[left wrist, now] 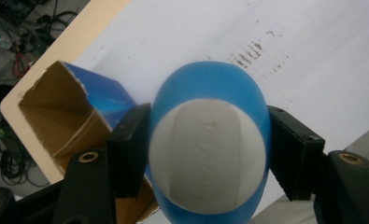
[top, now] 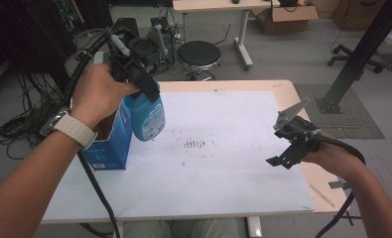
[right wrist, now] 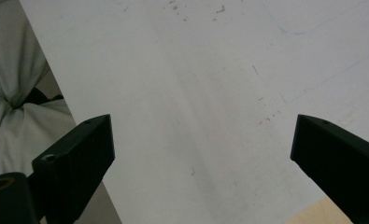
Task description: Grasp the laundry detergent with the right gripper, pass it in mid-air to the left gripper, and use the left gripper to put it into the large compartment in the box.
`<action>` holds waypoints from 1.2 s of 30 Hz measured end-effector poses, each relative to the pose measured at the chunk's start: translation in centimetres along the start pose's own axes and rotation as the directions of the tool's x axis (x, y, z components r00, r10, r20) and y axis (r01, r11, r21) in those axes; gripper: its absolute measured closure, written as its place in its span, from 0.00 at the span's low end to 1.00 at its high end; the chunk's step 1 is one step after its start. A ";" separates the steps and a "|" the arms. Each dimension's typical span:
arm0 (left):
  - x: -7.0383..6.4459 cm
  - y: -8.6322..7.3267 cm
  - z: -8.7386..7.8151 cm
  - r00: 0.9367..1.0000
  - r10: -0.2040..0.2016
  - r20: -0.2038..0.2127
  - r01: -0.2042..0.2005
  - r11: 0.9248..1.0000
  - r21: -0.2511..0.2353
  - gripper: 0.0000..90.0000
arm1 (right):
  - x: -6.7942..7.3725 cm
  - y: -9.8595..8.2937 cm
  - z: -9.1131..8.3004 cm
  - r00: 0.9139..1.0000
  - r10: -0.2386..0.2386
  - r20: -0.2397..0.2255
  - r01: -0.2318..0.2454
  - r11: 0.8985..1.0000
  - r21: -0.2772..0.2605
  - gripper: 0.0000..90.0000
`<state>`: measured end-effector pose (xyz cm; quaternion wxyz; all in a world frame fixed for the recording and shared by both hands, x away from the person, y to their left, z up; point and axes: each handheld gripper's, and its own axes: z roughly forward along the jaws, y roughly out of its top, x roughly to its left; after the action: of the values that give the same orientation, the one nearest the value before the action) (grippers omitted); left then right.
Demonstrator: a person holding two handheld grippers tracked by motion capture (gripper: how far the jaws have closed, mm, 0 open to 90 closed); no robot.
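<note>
A blue bottle (top: 149,115) with a pale label hangs in the air just right of an open blue carton (top: 109,141) at the table's left side. My left gripper (top: 136,79) is shut on the bottle's top end. In the left gripper view the bottle (left wrist: 210,93) has a white cap (left wrist: 208,154) facing the camera, with the black pads (left wrist: 128,149) pressed on both sides. The carton (left wrist: 74,107) stands below it with its brown inside showing. My right gripper (top: 283,144) is open above the table's right side, with nothing between its fingers (right wrist: 86,154).
A white sheet (top: 223,148) covers the wooden table (top: 283,87), with a patch of dark marks (top: 194,144) near its middle. Behind the table stand a black stool (top: 198,54), tangled cables and a black post (top: 357,54). The person's lap (right wrist: 9,102) lies past the near edge.
</note>
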<state>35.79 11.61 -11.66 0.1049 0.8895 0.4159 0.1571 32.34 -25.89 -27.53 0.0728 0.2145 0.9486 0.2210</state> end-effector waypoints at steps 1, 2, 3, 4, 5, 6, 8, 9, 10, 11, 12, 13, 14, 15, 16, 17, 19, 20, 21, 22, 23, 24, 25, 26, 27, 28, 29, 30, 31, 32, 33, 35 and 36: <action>0.2 0.0 -0.2 1.000 -0.013 -0.003 0.013 1.000 0.000 0.42 | -0.1 -0.1 0.0 1.000 0.002 0.003 -0.002 1.000 0.005 0.07; 0.5 -0.1 -0.4 1.000 -0.028 -0.006 0.028 1.000 0.001 0.42 | -0.1 -0.2 -0.1 1.000 0.003 0.005 -0.003 1.000 0.012 0.07; 0.7 -0.1 -0.6 0.999 -0.042 -0.008 0.042 0.999 0.001 0.42 | -0.2 -0.3 -0.1 1.000 0.002 0.009 -0.002 1.000 0.018 0.07; 0.9 -0.2 -0.8 0.999 -0.052 -0.009 0.053 0.999 0.003 0.42 | -0.3 -0.3 -0.2 1.000 0.000 0.012 0.000 1.000 0.022 0.07; 1.2 -0.3 -1.0 0.998 -0.069 -0.010 0.069 0.998 0.003 0.42 | -0.3 -0.4 -0.2 1.000 -0.002 0.013 0.002 1.000 0.025 0.07; 1.5 -0.3 -1.2 0.996 -0.084 -0.014 0.084 0.996 0.002 0.42 | -0.3 -0.4 -0.3 1.000 -0.001 0.013 0.001 1.000 0.027 0.07; 1.9 -0.5 -1.7 0.993 -0.118 -0.023 0.118 0.993 0.002 0.42 | -0.4 -0.5 -0.4 1.000 -0.002 0.017 0.002 1.000 0.030 0.07; 2.2 -0.7 -2.0 0.990 -0.136 -0.031 0.136 0.991 0.003 0.42 | -0.5 -0.6 -0.5 1.000 -0.002 0.016 0.001 1.000 0.031 0.07; 2.4 -0.7 -2.1 0.990 -0.140 -0.035 0.140 0.990 0.004 0.42 | -0.5 -0.6 -0.5 1.000 -0.006 0.016 0.005 0.999 0.032 0.07; 2.7 -0.9 -2.4 0.986 -0.164 -0.042 0.164 0.986 0.001 0.42 | -0.5 -0.6 -0.6 1.000 -0.004 0.015 0.004 0.999 0.034 0.07; 2.9 -1.0 -2.6 0.983 -0.178 -0.046 0.179 0.984 0.002 0.42 | -0.5 -0.7 -0.6 1.000 -0.006 0.016 0.006 0.999 0.041 0.07; 3.3 -1.3 -2.9 0.980 -0.191 -0.051 0.192 0.981 0.006 0.42 | -0.5 -0.7 -0.6 1.000 -0.010 0.019 0.009 0.999 0.052 0.07; 3.5 -1.4 -3.0 0.978 -0.200 -0.055 0.200 0.980 0.006 0.42 | -0.6 -0.8 -0.5 1.000 -0.014 0.022 0.012 0.998 0.065 0.07; 3.7 -1.6 -3.2 0.975 -0.213 -0.059 0.214 0.977 0.006 0.42 | -0.6 -0.8 -0.5 1.000 -0.019 0.023 0.017 0.997 0.072 0.07; 4.1 -1.8 -3.5 0.972 -0.227 -0.062 0.228 0.974 0.008 0.42 | -0.7 -0.9 -0.5 1.000 -0.020 0.024 0.018 0.997 0.080 0.07; 4.3 -1.9 -3.6 0.970 -0.236 -0.064 0.237 0.971 0.007 0.42 | -0.7 -0.9 -0.5 0.999 -0.021 0.025 0.019 0.996 0.087 0.07; 4.8 -2.2 -3.9 0.964 -0.256 -0.072 0.257 0.966 0.007 0.42 | -0.9 -1.0 -0.6 0.999 -0.026 0.024 0.023 0.995 0.099 0.07; 5.0 -2.4 -4.0 0.960 -0.268 -0.076 0.269 0.963 0.007 0.42 | -0.9 -1.0 -0.6 0.999 -0.018 0.026 0.015 0.994 0.104 0.07; 5.2 -2.5 -4.0 0.958 -0.274 -0.079 0.276 0.961 0.007 0.42 | -1.0 -1.1 -0.6 0.999 -0.025 0.024 0.022 0.993 0.115 0.07; 5.5 -2.7 -4.1 0.955 -0.285 -0.081 0.287 0.958 0.007 0.42 | -1.1 -1.1 -0.6 1.000 -0.018 0.023 0.015 0.993 0.119 0.07; 5.7 -2.8 -4.2 0.952 -0.295 -0.083 0.296 0.955 0.005 0.42 | -1.2 -1.1 -0.6 1.000 -0.020 0.023 0.017 0.992 0.127 0.07; 6.0 -2.9 -4.2 0.949 -0.304 -0.084 0.305 0.952 0.005 0.42 | -1.2 -1.1 -0.6 0.999 -0.022 0.025 0.019 0.991 0.133 0.07; 6.3 -3.1 -4.3 0.946 -0.314 -0.085 0.315 0.949 0.006 0.42 | -1.3 -1.1 -0.6 0.999 -0.023 0.026 0.019 0.990 0.140 0.07; 6.5 -3.2 -4.3 0.944 -0.318 -0.087 0.321 0.947 0.011 0.43 | -1.3 -1.1 -0.6 0.999 -0.026 0.028 0.022 0.989 0.147 0.07; 6.7 -3.3 -4.3 0.941 -0.326 -0.089 0.328 0.945 0.008 0.43 | -1.4 -1.0 -0.7 0.999 -0.030 0.028 0.026 0.989 0.148 0.07; 6.9 -3.3 -4.3 0.938 -0.336 -0.091 0.338 0.941 0.008 0.43 | -1.4 -1.0 -0.7 0.999 -0.033 0.028 0.028 0.988 0.150 0.07; 7.1 -3.4 -4.4 0.935 -0.342 -0.093 0.345 0.939 0.013 0.43 | -1.5 -1.0 -0.7 0.999 -0.033 0.029 0.028 0.988 0.149 0.07; 7.3 -3.6 -4.4 0.930 -0.354 -0.097 0.357 0.934 0.011 0.43 | -1.5 -1.0 -0.8 0.999 -0.031 0.029 0.026 0.988 0.153 0.07; 7.6 -3.7 -4.5 0.924 -0.368 -0.099 0.371 0.929 0.010 0.43 | -1.6 -1.0 -0.8 0.999 -0.030 0.029 0.025 0.987 0.157 0.07; 8.0 -3.8 -4.6 0.919 -0.381 -0.102 0.385 0.923 0.011 0.43 | -1.6 -1.0 -0.8 0.999 -0.030 0.028 0.025 0.987 0.159 0.07; 8.2 -3.9 -4.6 0.913 -0.396 -0.103 0.399 0.917 0.007 0.43 | -1.7 -1.0 -0.8 0.999 -0.031 0.026 0.026 0.986 0.165 0.07; 8.8 -4.2 -4.6 0.901 -0.419 -0.113 0.423 0.906 0.012 0.43 | -1.8 -1.1 -0.7 0.999 -0.029 0.025 0.024 0.984 0.175 0.07; 9.0 -4.3 -4.6 0.896 -0.430 -0.116 0.434 0.901 0.012 0.43 | -1.8 -1.1 -0.7 0.999 -0.030 0.025 0.025 0.984 0.179 0.07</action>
<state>36.53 21.48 -7.05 0.0975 0.7669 0.6108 0.1710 33.39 -27.86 -27.35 0.0692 0.2102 0.9664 0.1312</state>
